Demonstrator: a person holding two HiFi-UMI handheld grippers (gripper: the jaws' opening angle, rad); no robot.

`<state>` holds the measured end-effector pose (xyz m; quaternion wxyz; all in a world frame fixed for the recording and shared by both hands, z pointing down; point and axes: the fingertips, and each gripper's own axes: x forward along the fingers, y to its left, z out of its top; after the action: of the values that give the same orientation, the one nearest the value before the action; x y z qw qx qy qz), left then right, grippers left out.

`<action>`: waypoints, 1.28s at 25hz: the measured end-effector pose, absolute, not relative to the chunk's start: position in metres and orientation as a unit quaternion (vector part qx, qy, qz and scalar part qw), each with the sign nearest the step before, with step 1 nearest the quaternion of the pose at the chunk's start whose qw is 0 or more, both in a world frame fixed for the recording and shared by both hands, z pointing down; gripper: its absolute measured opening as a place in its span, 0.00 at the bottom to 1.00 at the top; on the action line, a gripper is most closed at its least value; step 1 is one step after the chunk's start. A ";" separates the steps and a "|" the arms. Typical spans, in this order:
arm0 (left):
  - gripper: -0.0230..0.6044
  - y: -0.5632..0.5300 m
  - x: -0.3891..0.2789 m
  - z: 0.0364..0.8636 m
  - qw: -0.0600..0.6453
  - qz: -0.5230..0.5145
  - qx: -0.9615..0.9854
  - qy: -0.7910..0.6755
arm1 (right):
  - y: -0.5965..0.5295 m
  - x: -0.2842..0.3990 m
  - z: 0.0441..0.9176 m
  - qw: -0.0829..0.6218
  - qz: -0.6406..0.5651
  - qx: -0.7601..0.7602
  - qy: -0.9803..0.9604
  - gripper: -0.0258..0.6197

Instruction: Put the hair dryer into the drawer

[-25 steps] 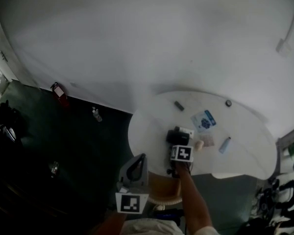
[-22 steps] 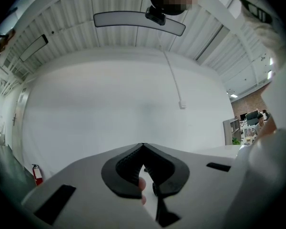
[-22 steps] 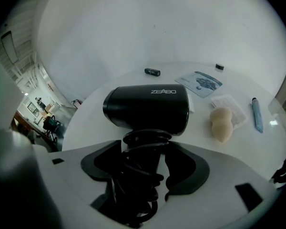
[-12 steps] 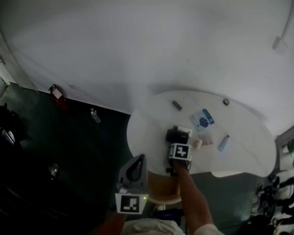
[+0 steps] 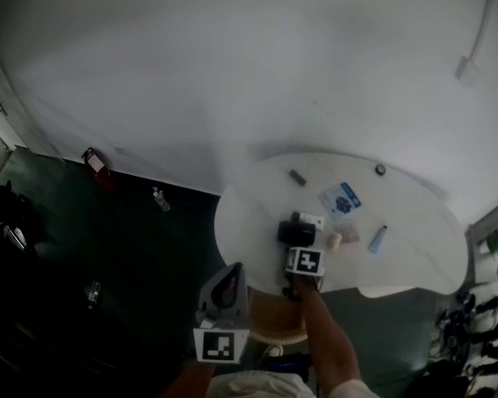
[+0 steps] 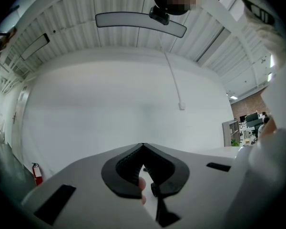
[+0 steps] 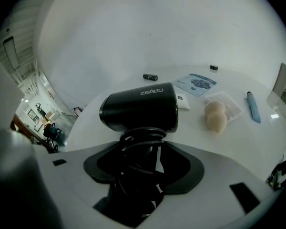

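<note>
Hair dryer (image 7: pixel 140 108) handle sits between the right gripper (image 7: pixel 143 149) fingers, which are closing, not yet clamped.

Dim, soft focus, fisheye-warped, vignetted corners

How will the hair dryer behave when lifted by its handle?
Probably top-heavy: the hair dryer carries a bulky barrel beyond its handle, so it may pivot. The cord coiled round that handle looks springy and may slip.

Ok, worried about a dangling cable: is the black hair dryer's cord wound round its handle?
Yes, the black cord lies in tight loops round the handle of the black hair dryer, just below its barrel.
</note>
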<state>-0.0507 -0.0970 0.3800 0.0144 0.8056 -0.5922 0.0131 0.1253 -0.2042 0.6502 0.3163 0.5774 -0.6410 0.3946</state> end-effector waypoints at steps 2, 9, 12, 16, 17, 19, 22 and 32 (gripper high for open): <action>0.04 -0.095 -0.052 0.380 0.014 0.012 0.805 -0.593 | -0.193 0.127 0.652 0.323 0.402 0.579 -0.632 0.42; 0.04 -0.089 -0.056 0.380 0.009 0.010 0.805 -0.592 | -0.190 0.120 0.635 0.271 0.359 0.589 -0.671 0.42; 0.04 -0.087 -0.057 0.381 0.012 0.009 0.806 -0.592 | -0.181 0.121 0.624 0.256 0.352 0.598 -0.673 0.42; 0.04 -0.085 -0.054 0.380 0.012 0.006 0.809 -0.588 | -0.172 0.123 0.599 0.236 0.329 0.607 -0.684 0.42; 0.04 -0.085 -0.053 0.379 0.011 0.005 0.810 -0.586 | -0.171 0.120 0.591 0.225 0.322 0.606 -0.691 0.42; 0.04 -0.084 -0.051 0.378 0.012 0.001 0.811 -0.584 | -0.166 0.115 0.576 0.210 0.312 0.604 -0.703 0.42; 0.04 -0.082 -0.050 0.378 0.016 -0.003 0.813 -0.582 | -0.159 0.110 0.550 0.192 0.289 0.605 -0.717 0.42; 0.04 -0.079 -0.046 0.365 0.007 -0.016 0.821 -0.570 | -0.127 0.097 0.453 0.114 0.206 0.602 -0.763 0.42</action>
<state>-0.0464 -0.0786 0.3648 0.0069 0.8212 -0.5703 -0.0158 0.0974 -0.1272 0.4529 0.1145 0.6023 -0.7627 0.2061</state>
